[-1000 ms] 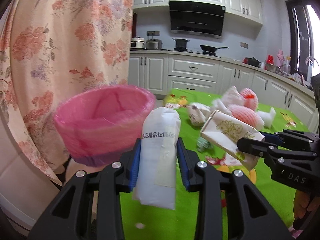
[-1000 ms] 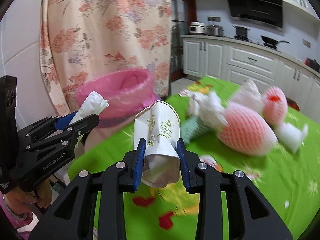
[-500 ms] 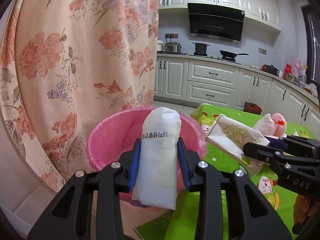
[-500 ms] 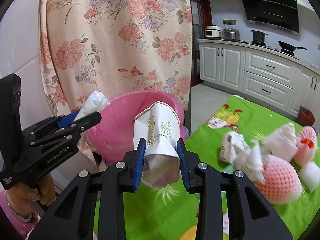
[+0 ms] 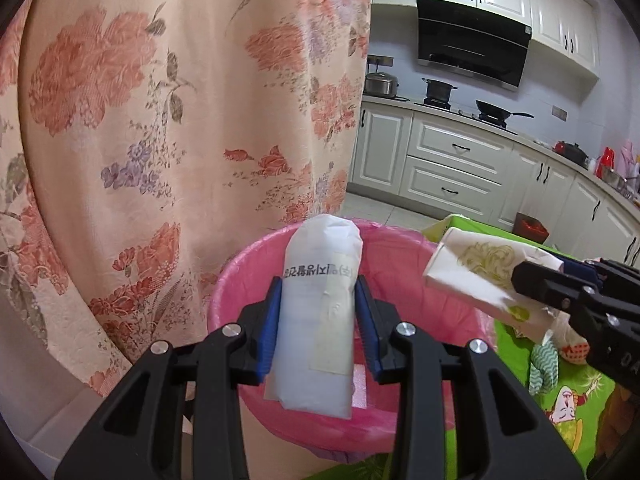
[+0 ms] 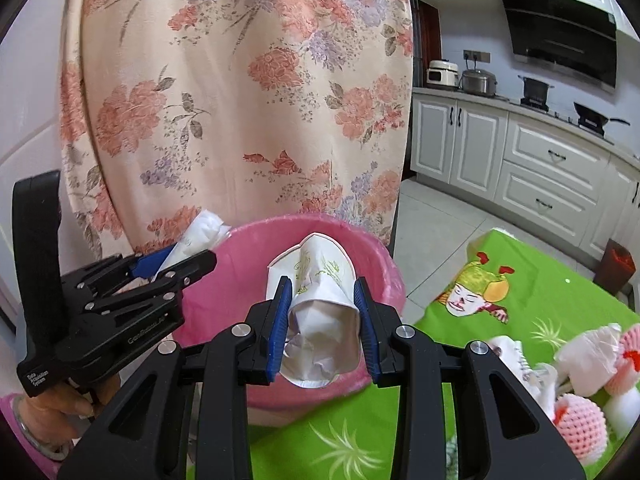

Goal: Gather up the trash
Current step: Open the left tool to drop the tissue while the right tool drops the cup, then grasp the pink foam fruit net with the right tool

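Two fisheye views along black hand-held grippers with blue finger pads, in a kitchen. The left hand-held gripper (image 5: 319,322) pinches a white plastic packet (image 5: 318,320) upright between its pads. A line of black printed characters crosses the packet; they appear mirrored and cannot be read. The packet is held over the open mouth of a bin lined with a pink bag (image 5: 452,316).

The right hand-held gripper (image 6: 323,326) pinches a crumpled white paper cup (image 6: 320,308) printed with a green and gold leafy pattern, its torn mouth facing the camera, also over the pink bin (image 6: 224,292). In this view the left hand-held gripper (image 6: 180,266) shows at the left, its side carrying small white lettering that seems to read "GenRobot.AI".

The bin stands against the edge of a tabletop covered by a bright green cloth (image 6: 532,292) with cartoon figures. More trash lies on the cloth at the right: white wrappers (image 6: 588,356) and pink foam fruit nets (image 6: 580,424). Behind the bin hangs a peach floral curtain (image 5: 160,120).
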The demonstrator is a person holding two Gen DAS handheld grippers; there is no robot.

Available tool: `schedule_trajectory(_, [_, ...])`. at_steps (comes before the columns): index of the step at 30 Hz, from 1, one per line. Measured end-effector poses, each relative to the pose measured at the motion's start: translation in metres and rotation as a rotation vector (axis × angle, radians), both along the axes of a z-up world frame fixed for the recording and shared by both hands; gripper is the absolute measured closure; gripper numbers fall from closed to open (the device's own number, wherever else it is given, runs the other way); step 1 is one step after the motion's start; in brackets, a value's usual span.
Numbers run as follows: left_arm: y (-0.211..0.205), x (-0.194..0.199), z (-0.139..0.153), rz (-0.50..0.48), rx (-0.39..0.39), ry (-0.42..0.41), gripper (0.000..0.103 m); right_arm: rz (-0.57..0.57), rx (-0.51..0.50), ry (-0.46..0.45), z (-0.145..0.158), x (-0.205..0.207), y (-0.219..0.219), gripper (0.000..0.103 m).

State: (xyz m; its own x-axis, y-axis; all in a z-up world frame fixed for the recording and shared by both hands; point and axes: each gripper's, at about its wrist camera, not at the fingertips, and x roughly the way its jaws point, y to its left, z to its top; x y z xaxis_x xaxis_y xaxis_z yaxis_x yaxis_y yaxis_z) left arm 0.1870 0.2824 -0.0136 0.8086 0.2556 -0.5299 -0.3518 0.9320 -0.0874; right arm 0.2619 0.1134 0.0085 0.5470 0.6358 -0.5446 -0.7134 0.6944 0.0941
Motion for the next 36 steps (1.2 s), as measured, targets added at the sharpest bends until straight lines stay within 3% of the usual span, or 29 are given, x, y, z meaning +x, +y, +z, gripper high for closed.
schedule_trajectory(5, [0.01, 0.008, -0.001, 0.003, -0.005, 0.011, 0.064, -0.013, 0.05, 0.046, 0.0, 0.017, 0.005, 0.07])
schedule_trajectory(7, [0.01, 0.01, -0.003, 0.004, 0.005, 0.014, 0.053, -0.02, 0.075, 0.073, -0.001, 0.023, 0.003, 0.064])
schedule_trajectory(8, [0.01, 0.01, -0.003, 0.005, 0.009, 0.008, 0.043, -0.023, 0.086, 0.077, -0.002, 0.025, 0.001, 0.064])
schedule_trajectory(13, [0.007, -0.001, -0.002, 0.033, 0.025, -0.013, 0.032, -0.041, 0.124, 0.096, -0.007, 0.025, -0.021, 0.064])
schedule_trajectory(19, [-0.011, -0.026, 0.001, 0.075, -0.021, -0.076, 0.009, -0.09, 0.157, 0.088, -0.02, 0.008, -0.073, 0.064])
schedule_trajectory(26, [-0.095, -0.038, -0.011, -0.035, -0.047, -0.125, 0.005, -0.199, 0.137, 0.073, -0.056, -0.024, -0.151, 0.052])
schedule_trajectory(36, [-0.22, -0.007, -0.046, -0.235, 0.02, -0.05, 0.005, -0.387, 0.077, 0.052, -0.084, -0.037, -0.258, 0.05])
